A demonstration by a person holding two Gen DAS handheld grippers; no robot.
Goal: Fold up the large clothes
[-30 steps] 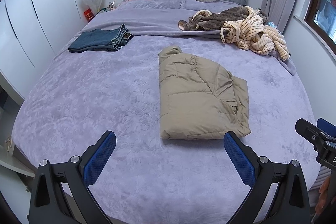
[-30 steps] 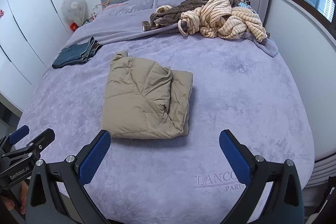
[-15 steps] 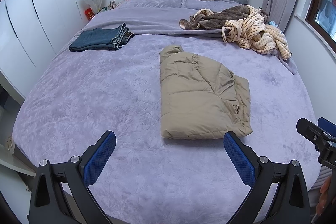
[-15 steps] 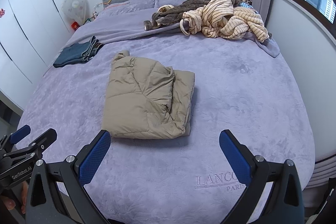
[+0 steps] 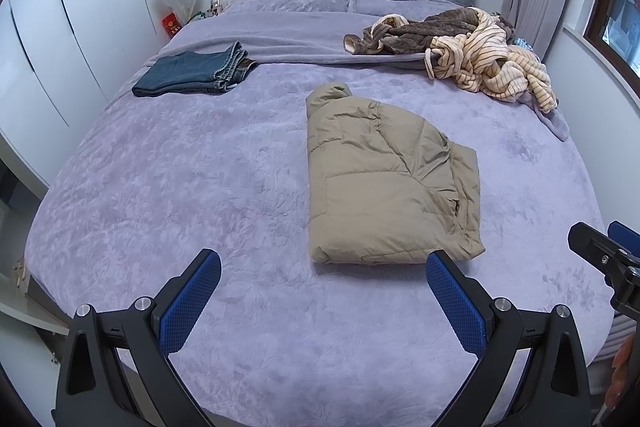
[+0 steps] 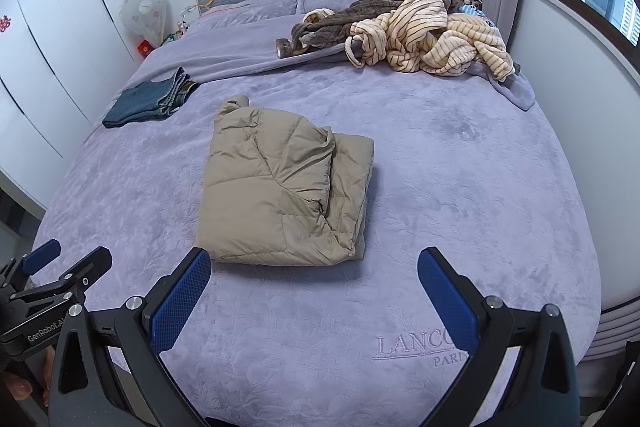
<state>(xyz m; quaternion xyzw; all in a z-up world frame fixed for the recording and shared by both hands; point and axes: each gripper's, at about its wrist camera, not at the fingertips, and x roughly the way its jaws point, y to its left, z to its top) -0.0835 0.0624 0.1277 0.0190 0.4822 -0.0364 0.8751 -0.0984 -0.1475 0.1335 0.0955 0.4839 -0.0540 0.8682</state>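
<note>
1. The tan quilted puffer jacket (image 5: 384,179) lies folded into a compact rectangle in the middle of the lilac plush bedspread (image 5: 168,187), its near edge just beyond both tools and its collar end pointing toward the far headboard.
2. The left gripper (image 5: 322,291) is spread wide and carries nothing; it hangs above the near edge of the bed, apart from the jacket.
3. The right gripper (image 6: 314,289) is likewise released and empty, with its left blue pad (image 6: 180,301) close to the jacket's near left corner but not seen touching it.
4. Far left on the bed rests a folded pair of dark blue jeans (image 5: 196,75); far right lies a heap of striped cream and brown fleece garments (image 5: 476,55), unfolded.
5. Judged from this, the jacket looks finished and the heap is probably next.
6. Risks from here:
   - The puffy filling may spring back, so the top flap on the right side could lift and the fold could open.
   - A low swing across toward the heap could snag the jacket's raised edge and drag it out of shape.
   - The fleece pieces lie tangled; gripping one may pull the other along, or catch the turned-back grey blanket (image 5: 280,43) under them.
</note>
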